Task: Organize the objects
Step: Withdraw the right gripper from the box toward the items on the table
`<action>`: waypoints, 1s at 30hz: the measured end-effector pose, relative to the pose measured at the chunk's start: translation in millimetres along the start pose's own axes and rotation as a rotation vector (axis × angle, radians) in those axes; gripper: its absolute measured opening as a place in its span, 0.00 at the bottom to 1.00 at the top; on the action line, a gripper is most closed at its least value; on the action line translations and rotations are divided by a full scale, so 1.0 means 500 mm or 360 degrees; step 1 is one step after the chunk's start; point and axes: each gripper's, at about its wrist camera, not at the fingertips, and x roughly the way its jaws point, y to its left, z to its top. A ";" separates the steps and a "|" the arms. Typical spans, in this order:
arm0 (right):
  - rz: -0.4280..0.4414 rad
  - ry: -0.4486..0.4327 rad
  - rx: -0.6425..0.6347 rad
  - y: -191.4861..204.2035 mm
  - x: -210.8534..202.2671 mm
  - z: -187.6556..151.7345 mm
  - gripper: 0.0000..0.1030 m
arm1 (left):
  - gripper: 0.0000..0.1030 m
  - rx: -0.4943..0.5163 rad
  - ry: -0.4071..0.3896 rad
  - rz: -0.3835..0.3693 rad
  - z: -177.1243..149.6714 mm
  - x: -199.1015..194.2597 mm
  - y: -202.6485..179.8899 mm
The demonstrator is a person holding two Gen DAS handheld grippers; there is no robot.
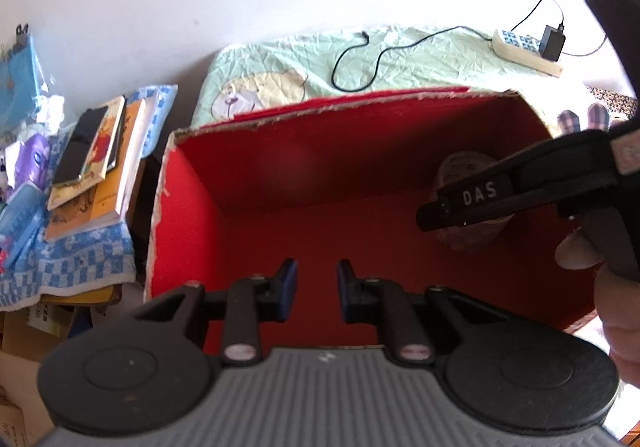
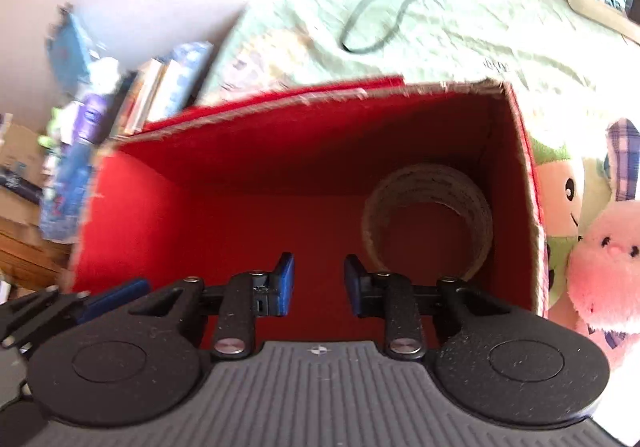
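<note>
Tape roll (image 2: 428, 221) lies inside the red box (image 2: 248, 167), in its far right corner, close against the right wall, its hole facing up toward the camera; nothing else shows on the box floor. One item stored, then, and that looks like the only step done. Left gripper (image 1: 317, 289) hovers over the near edge of the box, jaws apart, nothing between them. Right gripper (image 2: 319, 285) likewise parted and empty, over the box interior just short of the roll; in the left wrist view its black body (image 1: 520, 187) crosses in front of the roll. Still outside: pink plush rabbit (image 2: 604, 267) and a green-and-cream plush toy (image 2: 560, 183), both just beside the right wall of the box, on the pale green bedsheet (image 1: 400, 59). Charger cable (image 1: 360, 63) and power strip (image 1: 524, 49) sit on the bed beyond the box; whether they count as objects to sort, cannot tell. Book stack (image 1: 96, 167) on a checked cloth to the left, well apart from the box. Judgement: early stage, most of the box free, plush toys the likely next picks.
</note>
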 end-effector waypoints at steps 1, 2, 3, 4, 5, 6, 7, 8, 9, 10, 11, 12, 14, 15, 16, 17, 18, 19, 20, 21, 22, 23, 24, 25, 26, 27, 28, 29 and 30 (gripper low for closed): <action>0.0035 -0.0045 -0.0014 0.000 -0.019 -0.009 0.28 | 0.12 -0.0002 -0.0010 0.0004 0.000 -0.008 -0.004; 0.0068 -0.0094 -0.0035 0.001 -0.039 -0.020 0.28 | 0.13 0.0002 -0.0023 0.0006 0.001 -0.016 -0.008; 0.0095 -0.0143 -0.0055 0.002 -0.058 -0.031 0.28 | 0.18 0.0003 -0.0039 0.0016 0.001 -0.026 -0.014; 0.0113 -0.0192 -0.0069 0.004 -0.074 -0.042 0.28 | 0.24 0.0006 -0.0056 0.0036 0.001 -0.036 -0.020; 0.0132 -0.0245 -0.0082 0.003 -0.092 -0.053 0.28 | 0.36 0.0009 -0.0073 0.0050 0.000 -0.046 -0.027; 0.0152 -0.0303 -0.0097 0.006 -0.110 -0.065 0.29 | 0.40 0.0014 -0.0091 0.0049 -0.001 -0.057 -0.034; 0.0164 -0.0362 -0.0112 0.014 -0.119 -0.075 0.30 | 0.42 0.0013 -0.0109 0.0048 -0.003 -0.069 -0.040; 0.0167 -0.0417 -0.0127 0.014 -0.134 -0.088 0.34 | 0.47 0.0012 -0.0126 0.0044 -0.007 -0.080 -0.046; 0.0166 -0.0471 -0.0149 0.020 -0.145 -0.099 0.38 | 0.49 0.0013 -0.0140 0.0038 -0.010 -0.092 -0.054; 0.0166 -0.0526 -0.0173 0.020 -0.159 -0.113 0.41 | 0.49 0.0016 -0.0151 0.0031 -0.014 -0.102 -0.060; 0.0162 -0.0574 -0.0191 0.017 -0.172 -0.129 0.46 | 0.49 0.0017 -0.0161 0.0023 -0.018 -0.112 -0.067; 0.0160 -0.0618 -0.0203 0.015 -0.188 -0.143 0.48 | 0.49 0.0018 -0.0173 0.0016 -0.022 -0.123 -0.075; 0.0174 -0.0693 -0.0180 0.001 -0.212 -0.166 0.51 | 0.50 0.0031 -0.0191 0.0006 -0.033 -0.141 -0.093; 0.0186 -0.0707 -0.0163 -0.005 -0.219 -0.175 0.53 | 0.51 0.0034 -0.0195 0.0001 -0.038 -0.148 -0.101; 0.0194 -0.0713 -0.0142 -0.016 -0.229 -0.183 0.53 | 0.52 0.0033 -0.0198 -0.0003 -0.043 -0.155 -0.109; 0.0202 -0.0714 -0.0134 -0.025 -0.236 -0.190 0.53 | 0.55 0.0031 -0.0202 -0.0007 -0.049 -0.161 -0.117; 0.0203 -0.0712 -0.0136 -0.030 -0.240 -0.196 0.53 | 0.57 0.0030 -0.0205 -0.0007 -0.057 -0.166 -0.125; 0.0197 -0.0707 -0.0137 -0.037 -0.247 -0.204 0.54 | 0.57 0.0028 -0.0204 -0.0006 -0.063 -0.169 -0.133; 0.0192 -0.0697 -0.0135 -0.044 -0.252 -0.211 0.54 | 0.58 0.0026 -0.0199 -0.0005 -0.070 -0.172 -0.140; 0.0192 -0.0683 -0.0128 -0.051 -0.255 -0.220 0.54 | 0.58 0.0021 -0.0190 -0.0003 -0.078 -0.174 -0.149; 0.0199 -0.0664 -0.0119 -0.061 -0.258 -0.228 0.54 | 0.58 0.0013 -0.0179 0.0000 -0.086 -0.176 -0.155; 0.0205 -0.0639 -0.0107 -0.070 -0.257 -0.233 0.54 | 0.58 0.0004 -0.0169 0.0003 -0.093 -0.176 -0.160; 0.0204 -0.0612 -0.0096 -0.074 -0.252 -0.239 0.55 | 0.58 -0.0008 -0.0158 0.0006 -0.102 -0.176 -0.165; 0.0200 -0.0585 -0.0082 -0.085 -0.248 -0.242 0.55 | 0.58 -0.0021 -0.0144 0.0007 -0.112 -0.176 -0.169; 0.0196 -0.0561 -0.0063 -0.099 -0.248 -0.255 0.55 | 0.58 -0.0035 -0.0127 0.0006 -0.122 -0.175 -0.173; 0.0197 -0.0535 -0.0041 -0.110 -0.245 -0.262 0.55 | 0.58 -0.0053 -0.0110 0.0004 -0.133 -0.174 -0.177; 0.0200 -0.0503 -0.0014 -0.121 -0.240 -0.270 0.55 | 0.58 -0.0071 -0.0091 0.0004 -0.144 -0.172 -0.179; 0.0204 -0.0467 0.0018 -0.135 -0.235 -0.277 0.55 | 0.58 -0.0088 -0.0071 0.0004 -0.156 -0.168 -0.179; 0.0210 -0.0428 0.0052 -0.150 -0.230 -0.288 0.55 | 0.57 -0.0107 -0.0053 0.0005 -0.169 -0.166 -0.179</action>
